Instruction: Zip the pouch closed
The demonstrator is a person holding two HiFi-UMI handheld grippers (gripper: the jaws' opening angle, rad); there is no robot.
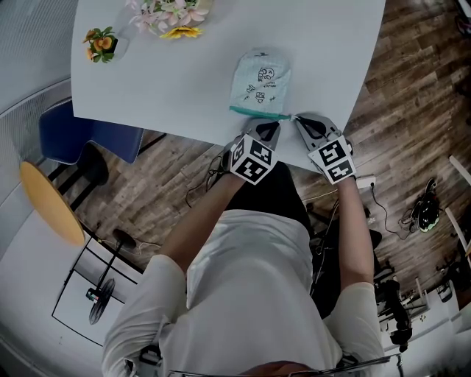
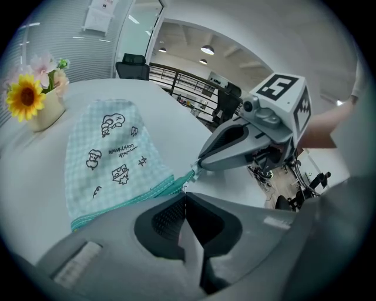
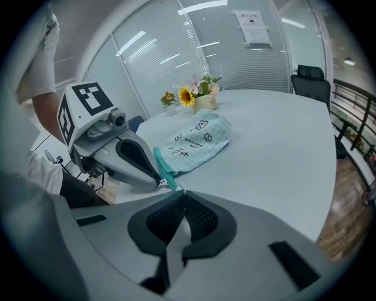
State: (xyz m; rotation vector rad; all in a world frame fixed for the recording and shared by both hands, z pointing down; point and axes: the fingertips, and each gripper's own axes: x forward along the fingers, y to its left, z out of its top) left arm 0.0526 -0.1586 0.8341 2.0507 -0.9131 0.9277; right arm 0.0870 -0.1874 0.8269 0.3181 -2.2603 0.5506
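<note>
The left tool [image 2: 185, 194] has its jaws pressed together, and the teal zip edge [image 2: 126, 197] of the pouch [image 2: 106, 159] runs right up to their tips, so it pinches that hem at the lower right corner of the fabric. What lies inside the pinch is too small to make out. The right tool [image 3: 183, 193] is likewise closed, its tips meeting on the thin teal zip tail [image 3: 169, 179] that sticks out from the same corner. The slider itself cannot be picked out in any view. Seen from the head, the two tools sit side by side just below the frame's centre, tips nearly touching, and their bodies and marker cubes cover the near end of the pouch. Whether the mouth is zipped cannot be told. The pouch lies flat on the white bench [image 1: 184, 74], at its near rim. It is pale green check with small black cartoon prints, and its rounded end points toward the top of the frame. At the upper left, well apart from it, stand a bunch of flowers [image 1: 173, 18], cut off by the top edge, and a small orange posy [image 1: 101, 44]. Below the bench at the left, a blue chair [image 1: 81, 136] is partly hidden under it, beside a yellow round top [image 1: 51, 202]. Wooden floor [image 1: 412, 110] fills the right.
</note>
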